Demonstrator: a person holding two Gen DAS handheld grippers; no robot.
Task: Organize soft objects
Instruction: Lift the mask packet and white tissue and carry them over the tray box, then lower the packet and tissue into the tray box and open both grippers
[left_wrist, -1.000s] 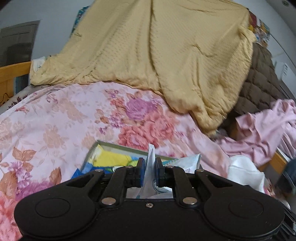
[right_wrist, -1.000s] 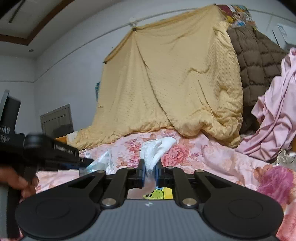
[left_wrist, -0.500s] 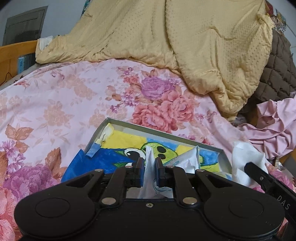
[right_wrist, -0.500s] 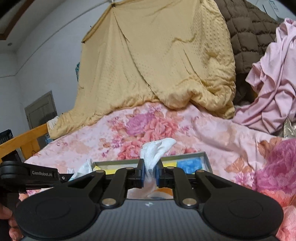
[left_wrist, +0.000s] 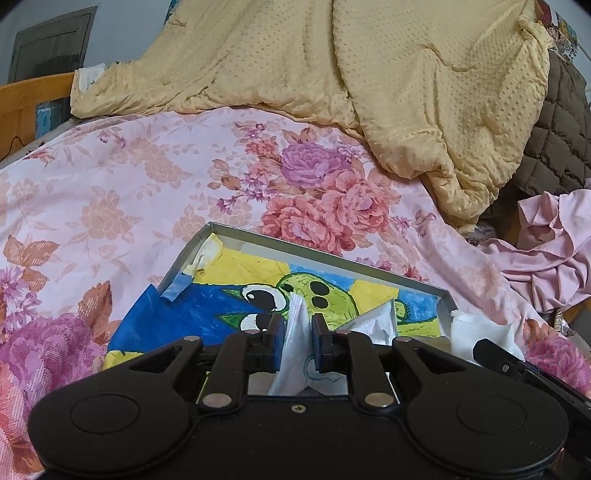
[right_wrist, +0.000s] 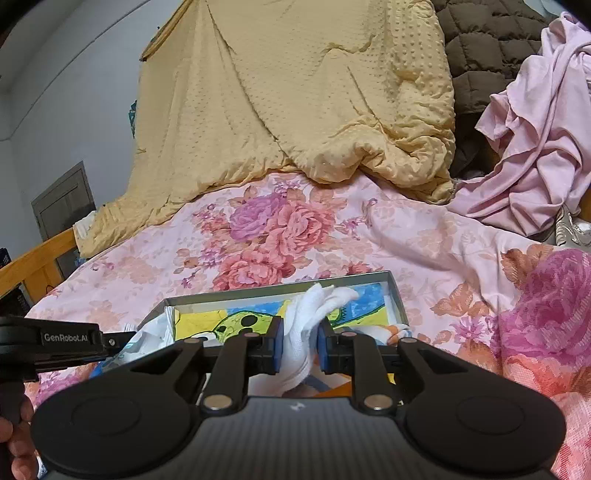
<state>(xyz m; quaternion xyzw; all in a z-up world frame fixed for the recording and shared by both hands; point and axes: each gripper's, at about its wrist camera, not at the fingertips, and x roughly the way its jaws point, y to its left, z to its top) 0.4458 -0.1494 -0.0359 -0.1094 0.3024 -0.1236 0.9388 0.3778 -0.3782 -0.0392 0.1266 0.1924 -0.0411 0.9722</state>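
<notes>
As both grippers drop lower than a second ago, left gripper pinches a tissue, right gripper clamps a white cloth, both over the tray at 12 o'clock; release looks next.

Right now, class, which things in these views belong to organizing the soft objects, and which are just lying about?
Part of the job:
- left gripper, shut on white cloth
- right gripper, shut on white glove
- shallow box with cartoon lining

Lying about:
- yellow blanket
- brown quilt
- pink garment
- floral bedspread
</notes>
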